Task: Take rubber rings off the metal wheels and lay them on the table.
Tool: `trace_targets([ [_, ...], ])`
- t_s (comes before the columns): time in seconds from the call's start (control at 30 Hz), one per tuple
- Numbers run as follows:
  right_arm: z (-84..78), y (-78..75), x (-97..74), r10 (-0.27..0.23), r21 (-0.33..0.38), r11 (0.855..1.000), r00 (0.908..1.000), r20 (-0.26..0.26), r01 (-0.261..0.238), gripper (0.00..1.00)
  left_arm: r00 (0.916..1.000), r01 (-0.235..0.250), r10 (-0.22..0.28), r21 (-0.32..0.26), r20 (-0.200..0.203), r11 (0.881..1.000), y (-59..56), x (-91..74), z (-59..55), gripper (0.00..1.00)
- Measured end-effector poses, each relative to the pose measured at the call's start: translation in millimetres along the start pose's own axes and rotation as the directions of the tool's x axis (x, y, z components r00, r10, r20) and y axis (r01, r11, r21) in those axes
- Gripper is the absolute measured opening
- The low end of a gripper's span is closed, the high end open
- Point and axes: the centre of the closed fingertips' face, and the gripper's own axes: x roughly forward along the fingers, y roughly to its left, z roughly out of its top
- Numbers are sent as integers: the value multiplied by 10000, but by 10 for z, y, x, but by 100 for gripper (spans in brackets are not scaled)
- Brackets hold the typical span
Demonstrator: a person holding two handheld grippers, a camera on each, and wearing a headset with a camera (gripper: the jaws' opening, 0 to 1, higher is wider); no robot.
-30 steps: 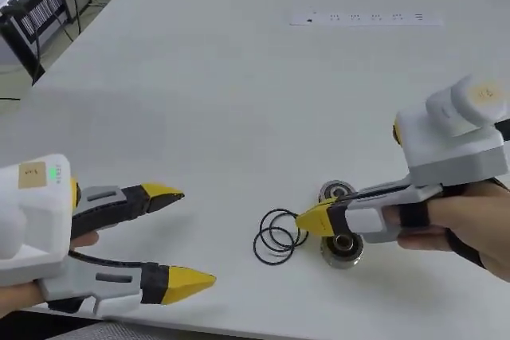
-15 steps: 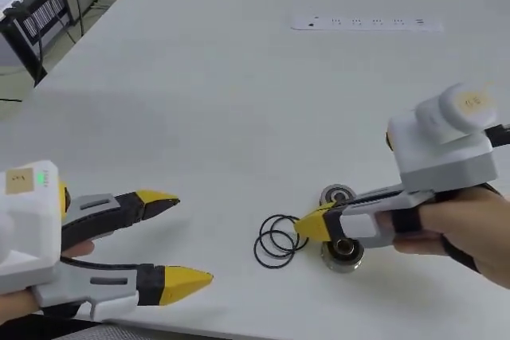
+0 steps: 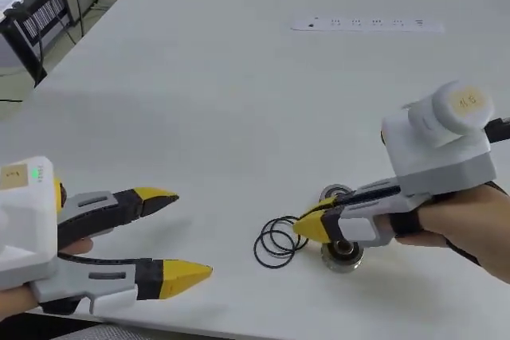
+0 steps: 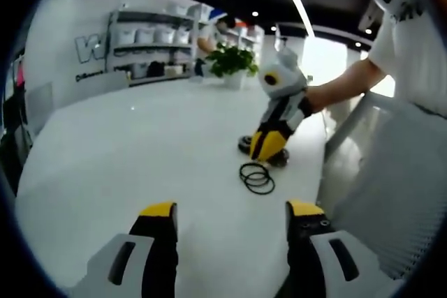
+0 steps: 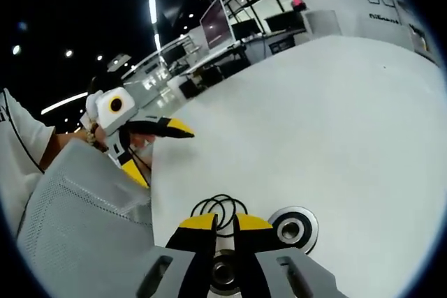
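Two wheels, one pile of rings

Several black rubber rings [image 3: 277,240] lie overlapping in a loose pile on the white counter [image 3: 239,117], just left of the two metal wheels. The far wheel [image 3: 336,194] lies flat in plain sight. The near wheel [image 3: 343,252] sits partly under your right hand-held gripper [image 3: 307,225]. That hand-held gripper is clenched: in the right gripper view its yellow tips stand almost together with only a slim gap. They hang over the near wheel and point toward the rings. You cannot tell from here whether anything is pinched between them. Your left hand-held gripper [image 3: 189,234] is released, its jaws spread wide with nothing between them. You hold it over the counter well to the left of the rings, aimed toward them. A white power strip [image 3: 366,20] lies farther back on the counter.
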Motion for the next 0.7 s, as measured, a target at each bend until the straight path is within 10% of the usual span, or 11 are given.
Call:
trace_targets([
  [0.7,173,-399,-643,-829,-220,9960,9871,1370,868,14,9994,318,-330,853,125,9958,76,47,374,63],
])
